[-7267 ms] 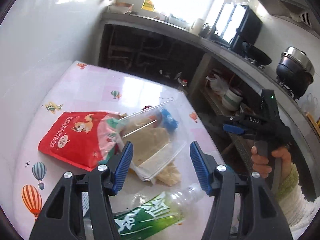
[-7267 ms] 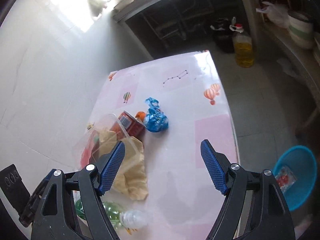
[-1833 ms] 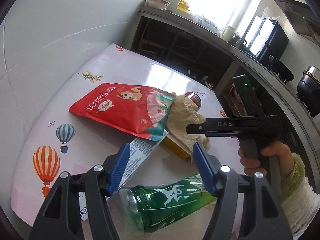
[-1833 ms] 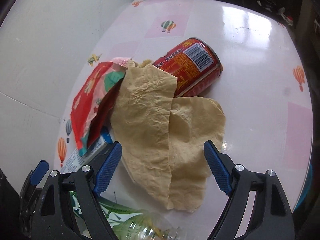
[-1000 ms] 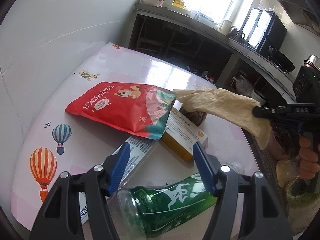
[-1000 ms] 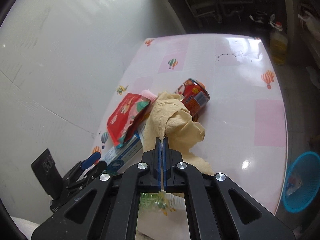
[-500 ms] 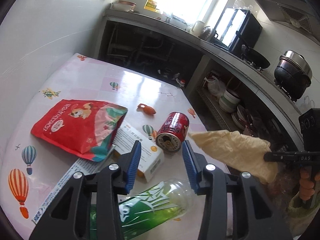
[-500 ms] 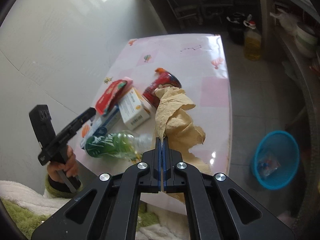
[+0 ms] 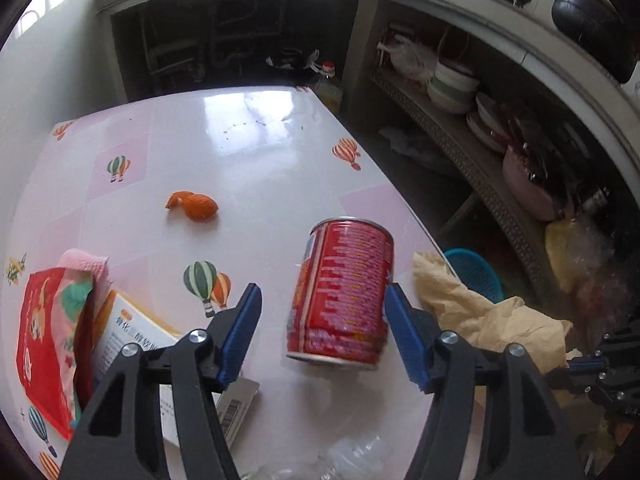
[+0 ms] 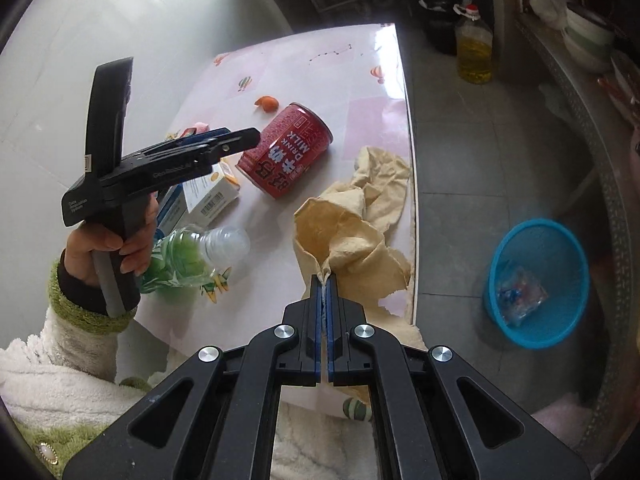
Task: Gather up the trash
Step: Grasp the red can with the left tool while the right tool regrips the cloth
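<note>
Left gripper (image 9: 322, 328): two black arms with ribbed blue pads, spread apart; the jaws have just been opening. The can lies between them in the lower middle of the left wrist view, a clear gap at the left pad; whether the right pad touches it I cannot tell.
Right gripper (image 10: 324, 292): blue pads pressed together, pinching a fold of the tan paper, lower middle of the right wrist view.
Can (image 9: 342, 292): one, a red metal cylinder with ribbed sides and white print, lying on its side on the table.
Tan paper (image 10: 356, 224): one crumpled sheet, thin and creased with torn edges, draped over the table's right edge, just right of the can.
Table (image 9: 248, 148): glossy pink and white top printed with hot-air balloons.
Bottle (image 10: 200, 256): one, clear plastic with a green label, on its side at centre left of the right wrist view.
Snack bag (image 9: 52, 332): one, red glossy foil, lower left of the left wrist view.
Carton (image 10: 212, 190): one white and orange cardboard box, just left of the can.
Orange scrap (image 9: 194, 206): one small, wrinkled piece, centre left, well apart from the can.
Basket (image 10: 536, 280): one round blue plastic basket on the grey floor at the right, with a clear wrapper inside.
Person's hand (image 10: 112, 236): grips the left gripper's handle; fuzzy green and white sleeve.
</note>
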The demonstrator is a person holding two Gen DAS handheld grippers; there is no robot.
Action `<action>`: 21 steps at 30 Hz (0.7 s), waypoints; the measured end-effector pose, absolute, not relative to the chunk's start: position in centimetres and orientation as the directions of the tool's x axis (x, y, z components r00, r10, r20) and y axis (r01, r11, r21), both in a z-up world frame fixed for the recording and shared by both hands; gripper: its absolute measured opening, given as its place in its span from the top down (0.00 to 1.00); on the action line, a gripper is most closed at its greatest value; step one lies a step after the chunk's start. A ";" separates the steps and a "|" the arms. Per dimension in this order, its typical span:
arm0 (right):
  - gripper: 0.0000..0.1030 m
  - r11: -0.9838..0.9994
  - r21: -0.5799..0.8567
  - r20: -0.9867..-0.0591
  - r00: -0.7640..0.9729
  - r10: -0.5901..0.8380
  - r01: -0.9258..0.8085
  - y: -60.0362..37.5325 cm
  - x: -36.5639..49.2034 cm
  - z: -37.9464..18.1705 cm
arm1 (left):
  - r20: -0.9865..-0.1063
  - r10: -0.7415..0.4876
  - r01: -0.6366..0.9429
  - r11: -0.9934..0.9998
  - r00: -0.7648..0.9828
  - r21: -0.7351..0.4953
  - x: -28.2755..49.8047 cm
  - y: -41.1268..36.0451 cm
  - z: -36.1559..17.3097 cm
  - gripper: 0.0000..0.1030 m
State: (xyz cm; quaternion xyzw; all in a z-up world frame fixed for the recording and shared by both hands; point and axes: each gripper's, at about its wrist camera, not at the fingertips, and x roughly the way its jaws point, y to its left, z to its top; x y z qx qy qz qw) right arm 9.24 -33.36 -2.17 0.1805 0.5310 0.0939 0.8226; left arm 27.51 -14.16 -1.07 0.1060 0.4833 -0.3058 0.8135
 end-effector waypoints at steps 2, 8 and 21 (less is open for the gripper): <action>0.97 0.914 0.402 -0.835 0.432 0.341 0.056 -33.8 9.9 -3.1 | -0.862 -0.392 0.613 0.780 0.320 -0.127 27.9 -15.2 -1.8 0.37; 0.95 0.907 0.411 -0.824 0.463 0.327 0.092 -34.4 12.1 -5.8 | -0.874 -0.393 0.615 0.775 0.286 -0.147 27.7 -16.4 -2.1 0.37; 0.51 0.948 0.316 -0.799 0.550 0.243 0.040 -32.8 12.4 -6.2 | -0.884 -0.394 0.579 0.793 0.252 -0.188 28.0 -15.9 -2.7 0.38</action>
